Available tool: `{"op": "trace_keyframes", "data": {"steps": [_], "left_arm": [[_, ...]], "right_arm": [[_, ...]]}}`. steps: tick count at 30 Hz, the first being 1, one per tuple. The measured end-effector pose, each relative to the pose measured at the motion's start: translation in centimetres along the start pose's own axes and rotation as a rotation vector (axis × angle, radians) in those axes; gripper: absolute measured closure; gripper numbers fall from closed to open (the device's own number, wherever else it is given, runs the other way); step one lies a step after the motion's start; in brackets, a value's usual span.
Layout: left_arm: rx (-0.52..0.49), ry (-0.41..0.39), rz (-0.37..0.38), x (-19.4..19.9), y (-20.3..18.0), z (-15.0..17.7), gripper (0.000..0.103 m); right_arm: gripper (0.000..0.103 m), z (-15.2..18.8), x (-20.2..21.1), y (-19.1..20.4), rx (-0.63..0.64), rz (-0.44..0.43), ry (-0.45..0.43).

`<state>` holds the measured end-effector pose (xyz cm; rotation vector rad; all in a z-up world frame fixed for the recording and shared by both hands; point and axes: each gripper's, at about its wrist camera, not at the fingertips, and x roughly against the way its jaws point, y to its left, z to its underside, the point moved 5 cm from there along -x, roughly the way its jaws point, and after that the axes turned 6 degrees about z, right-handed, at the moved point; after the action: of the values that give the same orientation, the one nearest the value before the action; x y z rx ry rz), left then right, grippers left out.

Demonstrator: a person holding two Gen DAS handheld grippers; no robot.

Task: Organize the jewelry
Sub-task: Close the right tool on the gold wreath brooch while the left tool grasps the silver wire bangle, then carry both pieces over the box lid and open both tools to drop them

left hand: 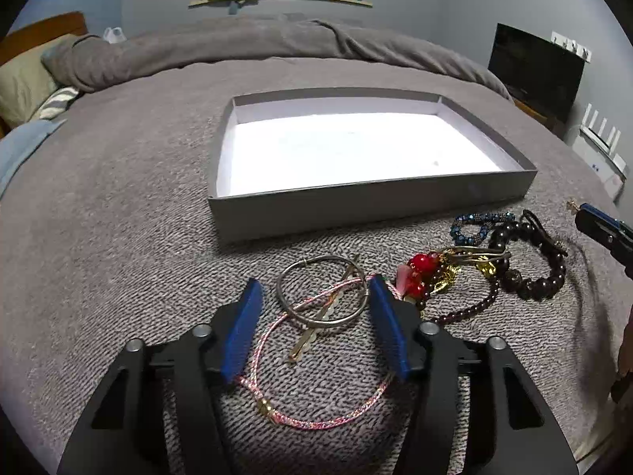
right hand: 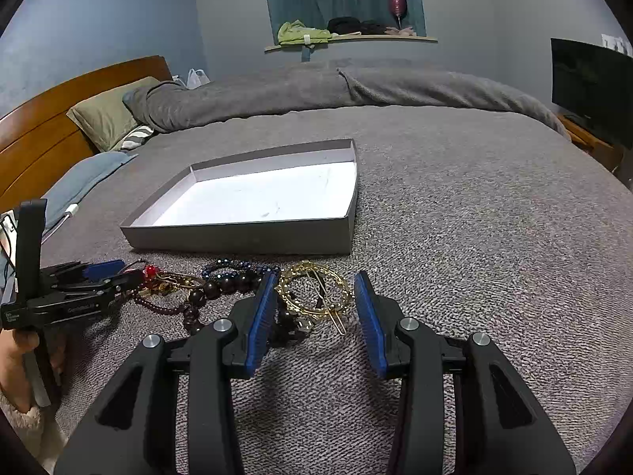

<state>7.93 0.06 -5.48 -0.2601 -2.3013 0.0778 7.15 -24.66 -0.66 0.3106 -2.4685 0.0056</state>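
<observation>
A shallow grey box [left hand: 368, 202] with a white floor lies on the bed; it also shows in the right wrist view [right hand: 237, 237]. My left gripper [left hand: 316, 289] is open around a silver bangle [left hand: 322, 291], a gold hair pin [left hand: 312, 336] and a pink cord bracelet [left hand: 316, 419]. Right of them lie red beads [left hand: 420, 269], a blue bead bracelet [left hand: 472, 229] and a dark bead bracelet [left hand: 526, 261]. My right gripper [right hand: 315, 283] is open around a gold ring-shaped hair clip [right hand: 314, 291], empty. The left gripper shows at the left [right hand: 107, 273].
The jewelry lies on a grey knit blanket [right hand: 474, 237]. A rolled duvet [left hand: 257, 39], pillows [right hand: 107, 114] and a wooden headboard [right hand: 47, 126] lie behind. A dark screen [left hand: 534, 71] stands at the right.
</observation>
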Motion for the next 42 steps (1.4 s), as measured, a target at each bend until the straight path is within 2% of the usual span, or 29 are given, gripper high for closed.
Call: {"op": "trace_keyframes", "data": {"steps": [1, 5, 16, 20, 27, 35, 42], "left_arm": [[-0.003, 0.001, 0.004, -0.1, 0.0, 0.0, 0.055], [-0.006, -0.013, 0.017, -0.1, 0.0, -0.2, 0.055], [-0.048, -0.150, -0.003, 3.9, -1.1, -0.9, 0.055], [-0.050, -0.189, 0.011, 5.2, -1.5, -1.4, 0.055], [-0.074, -0.206, 0.013, 5.9, -1.6, -3.0, 0.055], [-0.099, -0.203, -0.013, 4.9, -0.1, -7.0, 0.055], [-0.082, -0.126, 0.002, 0.0, 2.6, -11.6, 0.055]], "right_arm": [[0.062, 0.0, 0.0, 0.0, 0.001, 0.000, 0.000], [0.062, 0.0, 0.0, 0.1, 0.003, 0.002, -0.002], [0.062, -0.1, 0.5, 0.3, 0.014, 0.013, -0.027], [0.062, -0.2, 0.6, 0.3, 0.017, 0.016, -0.035], [0.062, -1.0, 0.6, 0.3, 0.022, 0.023, -0.047], [0.062, -6.0, -0.9, -0.3, 0.032, 0.043, -0.102], [0.062, -11.0, -6.1, -0.7, 0.030, 0.041, -0.077]]}}
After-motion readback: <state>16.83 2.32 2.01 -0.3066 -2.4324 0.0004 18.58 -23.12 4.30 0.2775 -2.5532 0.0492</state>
